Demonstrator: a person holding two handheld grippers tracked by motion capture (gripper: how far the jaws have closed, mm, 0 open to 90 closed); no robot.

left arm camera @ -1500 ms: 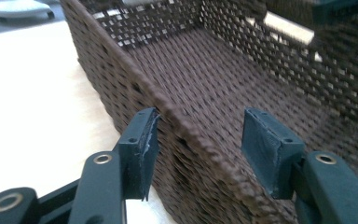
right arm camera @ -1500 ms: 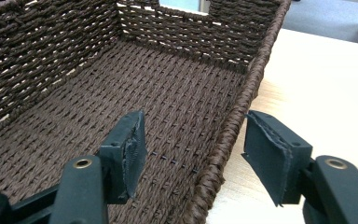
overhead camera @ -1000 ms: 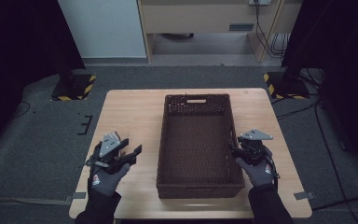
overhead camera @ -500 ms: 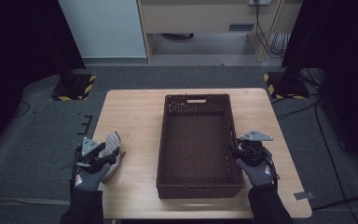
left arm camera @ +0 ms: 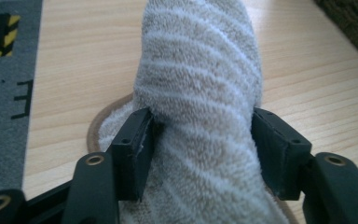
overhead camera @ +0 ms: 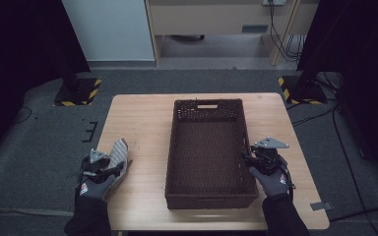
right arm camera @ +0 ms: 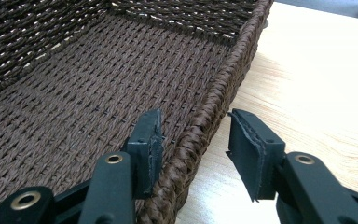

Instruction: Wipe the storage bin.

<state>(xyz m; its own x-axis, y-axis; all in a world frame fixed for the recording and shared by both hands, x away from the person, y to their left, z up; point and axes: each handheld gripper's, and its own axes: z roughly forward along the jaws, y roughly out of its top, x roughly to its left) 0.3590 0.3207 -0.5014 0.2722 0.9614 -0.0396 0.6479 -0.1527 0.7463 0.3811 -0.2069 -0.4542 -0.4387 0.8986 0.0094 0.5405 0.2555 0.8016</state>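
A beige striped terry slipper [overhead camera: 119, 151] with a brown sole edge lies at the front left of the wooden table [overhead camera: 142, 123]. My left gripper [overhead camera: 111, 165] has just been closing its jaws on it. In the left gripper view both pads [left arm camera: 137, 140] press into the sides of the slipper [left arm camera: 200, 84]. A dark brown woven basket [overhead camera: 176, 147] stands in the middle of the table. My right gripper [overhead camera: 248, 160] straddles its right wall, jaws apart. In the right gripper view one pad [right arm camera: 154, 144] sits inside against the basket's rim [right arm camera: 205, 126], and the other stands clear of it outside.
The table's left edge runs close beside my left hand, with grey carpet [overhead camera: 44, 147] below. Two stand bases with yellow-black stripes [overhead camera: 78, 93] [overhead camera: 300, 88] sit on the floor behind the table. A pale cabinet [overhead camera: 216, 19] and cables [overhead camera: 285, 44] are at the back.
My left hand has moved left and down toward the table's front left edge, and the slipper now sits in its jaws. The right hand and the basket have kept still.
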